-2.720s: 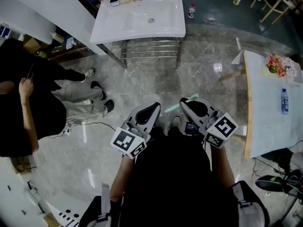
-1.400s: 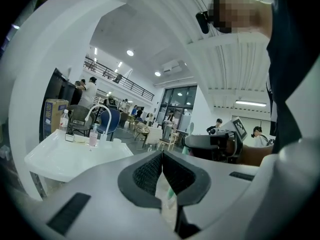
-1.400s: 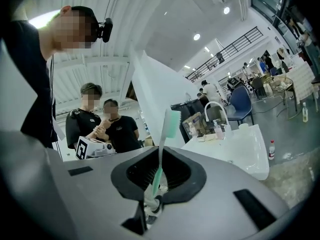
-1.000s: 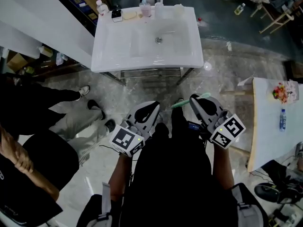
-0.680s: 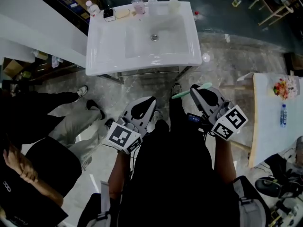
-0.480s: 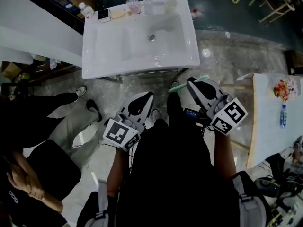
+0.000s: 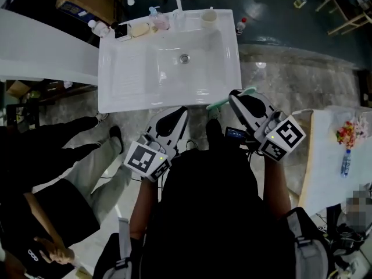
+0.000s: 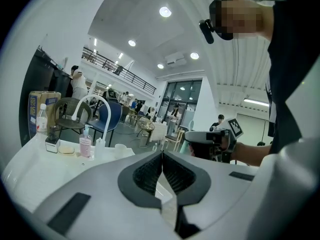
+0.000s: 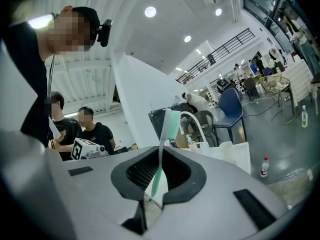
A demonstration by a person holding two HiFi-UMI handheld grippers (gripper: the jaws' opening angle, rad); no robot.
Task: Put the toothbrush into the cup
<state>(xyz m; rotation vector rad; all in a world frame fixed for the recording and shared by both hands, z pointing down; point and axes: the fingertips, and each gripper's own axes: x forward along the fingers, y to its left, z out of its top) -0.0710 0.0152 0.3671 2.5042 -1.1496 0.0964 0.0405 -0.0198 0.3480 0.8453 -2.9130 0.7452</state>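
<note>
The right claw (image 9: pixel 161 156) clamps a slim mint-green plastic toothbrush (image 9: pixel 168 126) crosswise between ribbed black pads (image 9: pixel 142 171). The left claw (image 8: pixel 161 156) is clenched and empty. Ahead of both claws, a round pale cup (image 7: pixel 208 16) stands on the back rim of the glossy white sink (image 7: pixel 168 68).

A green toothbrush (image 9: pixel 167 129) is clamped upright between the jaws of the right gripper (image 9: pixel 160 159); just beyond, to the right, what seems a white sink (image 9: pixel 231 154) is seen.

2 hand-held grippers (image 7: pixel 181 109) (image 7: pixel 233 93), 1 toothbrush (image 7: pixel 218 102), 1 sink (image 7: pixel 136 74), 1 cup (image 7: pixel 208 17), 1 pink btl (image 7: pixel 157 21).
</note>
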